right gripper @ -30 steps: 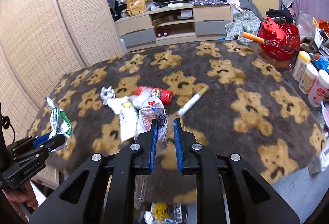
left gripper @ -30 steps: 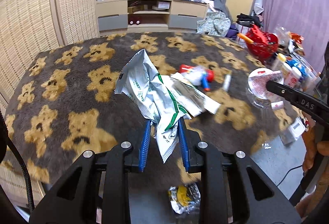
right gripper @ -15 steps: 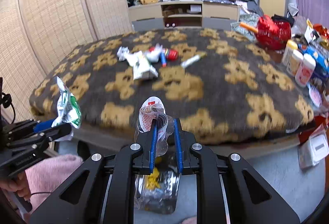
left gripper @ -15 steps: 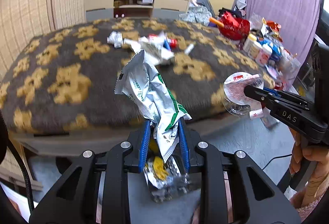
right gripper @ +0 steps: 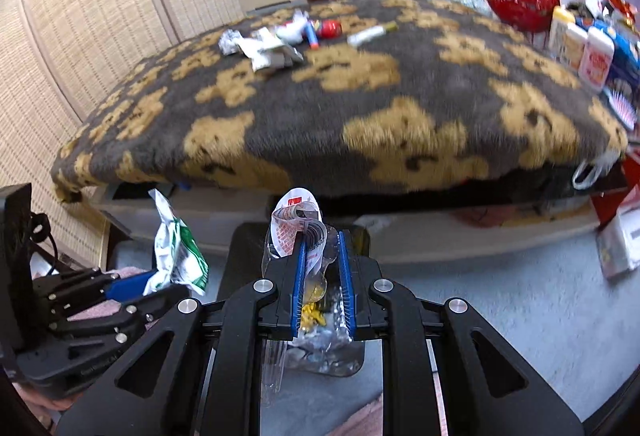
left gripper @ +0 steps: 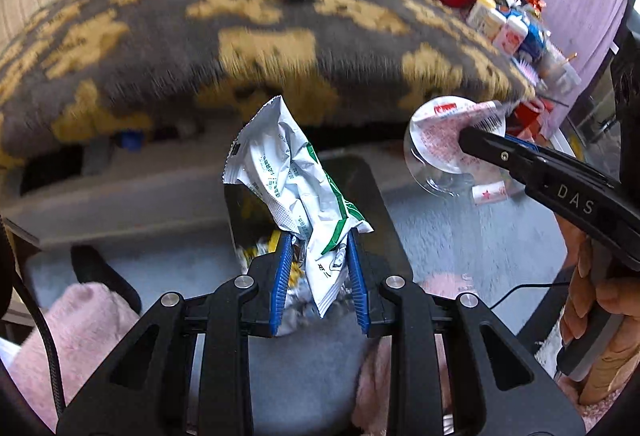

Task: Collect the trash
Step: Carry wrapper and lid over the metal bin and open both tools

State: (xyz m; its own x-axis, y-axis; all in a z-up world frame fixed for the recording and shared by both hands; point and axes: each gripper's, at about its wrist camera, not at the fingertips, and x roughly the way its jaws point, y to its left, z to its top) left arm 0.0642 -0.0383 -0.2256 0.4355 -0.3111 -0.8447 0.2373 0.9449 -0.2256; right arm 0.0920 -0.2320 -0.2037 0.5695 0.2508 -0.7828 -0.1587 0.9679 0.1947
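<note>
My left gripper is shut on a crumpled white and green snack wrapper and holds it over a black trash bin on the floor. The bin holds yellow and foil trash. My right gripper is shut on a clear plastic cup with a red printed lid, also over the bin. The right gripper and cup show at the right of the left wrist view. The left gripper with the wrapper shows at the lower left of the right wrist view.
A bed with a brown bear-print blanket stands just behind the bin. More wrappers, a red can and a marker lie on it at the far side. Bottles and a red basket crowd the right. Grey carpet covers the floor.
Both grippers have pulled back from the bed and dropped lower, carrying the wrapper and the cup to above the bin on the floor.
</note>
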